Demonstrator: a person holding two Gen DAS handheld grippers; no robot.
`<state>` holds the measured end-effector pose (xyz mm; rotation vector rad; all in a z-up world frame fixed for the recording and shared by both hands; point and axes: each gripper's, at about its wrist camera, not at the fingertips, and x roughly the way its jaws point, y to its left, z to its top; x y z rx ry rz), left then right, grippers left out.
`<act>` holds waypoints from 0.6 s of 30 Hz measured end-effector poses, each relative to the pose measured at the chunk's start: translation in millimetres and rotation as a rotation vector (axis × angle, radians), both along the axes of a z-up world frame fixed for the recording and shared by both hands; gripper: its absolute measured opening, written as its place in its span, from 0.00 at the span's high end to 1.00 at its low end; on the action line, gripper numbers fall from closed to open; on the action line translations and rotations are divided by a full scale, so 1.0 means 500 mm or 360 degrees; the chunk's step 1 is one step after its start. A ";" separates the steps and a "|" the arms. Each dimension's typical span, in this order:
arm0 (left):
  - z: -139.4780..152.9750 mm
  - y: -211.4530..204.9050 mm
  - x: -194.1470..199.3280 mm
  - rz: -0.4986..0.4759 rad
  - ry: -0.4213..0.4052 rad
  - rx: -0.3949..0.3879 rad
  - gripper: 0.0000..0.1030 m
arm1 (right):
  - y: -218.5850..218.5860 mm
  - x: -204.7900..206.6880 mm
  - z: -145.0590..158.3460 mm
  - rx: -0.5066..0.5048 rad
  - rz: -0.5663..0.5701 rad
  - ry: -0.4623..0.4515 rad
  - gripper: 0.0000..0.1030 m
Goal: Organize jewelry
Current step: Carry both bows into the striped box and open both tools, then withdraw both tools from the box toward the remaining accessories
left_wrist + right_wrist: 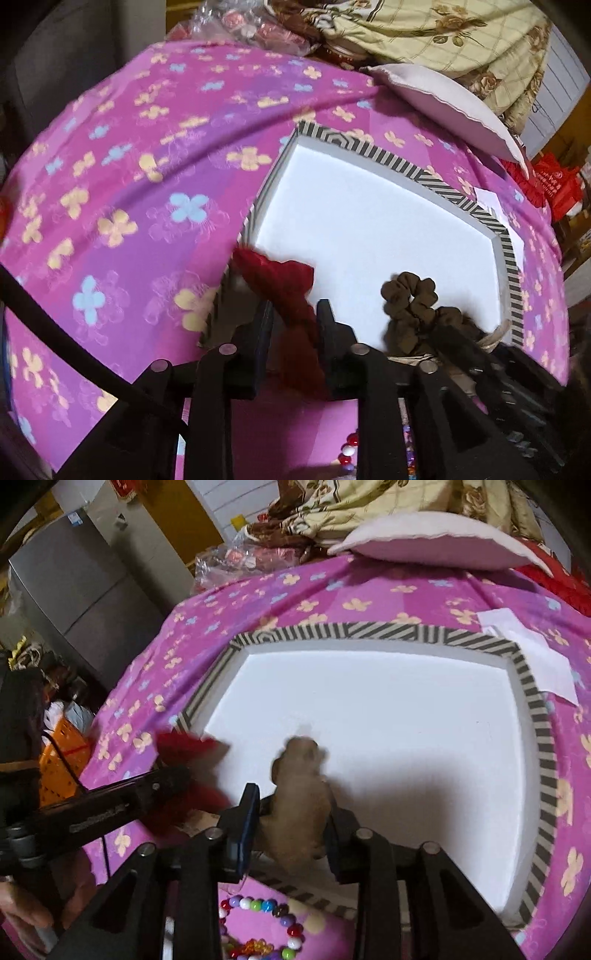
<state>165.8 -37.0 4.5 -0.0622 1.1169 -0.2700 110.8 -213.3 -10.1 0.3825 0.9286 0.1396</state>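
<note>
A shallow white-lined box with a black-and-cream striped rim point(369, 147) point(369, 631) lies on a pink flowered cloth. My left gripper point(295, 314) hangs over the box's near left corner. A dark red scrunchie point(291, 291) sits loosely between its parted fingers and drapes onto the box floor. My right gripper point(291, 801) hovers over the near edge. A brown scrunchie point(301, 794) point(410, 306) stands between its fingers, with a gap beside the left finger point(251, 805). Bead bracelets point(258, 904) point(347, 450) lie on the cloth in front of the box.
A pale pillow point(443, 107) point(436, 539) and a floral quilt point(461, 33) lie behind the box. A white paper point(528, 653) lies by the far right corner. The left tool's black body point(110, 812) crosses the right wrist view, a hand point(22, 908) below it.
</note>
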 end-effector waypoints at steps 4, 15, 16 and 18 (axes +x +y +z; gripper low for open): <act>0.017 0.004 -0.015 0.0004 -0.0055 0.0023 0.47 | -0.003 -0.039 0.042 -0.0060 -0.0012 -0.0091 0.58; 0.069 0.027 -0.131 0.0024 -0.0259 0.0112 0.46 | 0.006 -0.156 0.092 -0.0097 -0.0009 -0.0192 0.56; 0.071 0.029 -0.141 0.0027 -0.0271 0.0119 0.46 | 0.009 -0.170 0.095 -0.0098 -0.0010 -0.0200 0.56; 0.075 0.034 -0.164 0.0033 -0.0303 0.0139 0.46 | 0.013 -0.190 0.098 -0.0112 -0.0015 -0.0208 0.56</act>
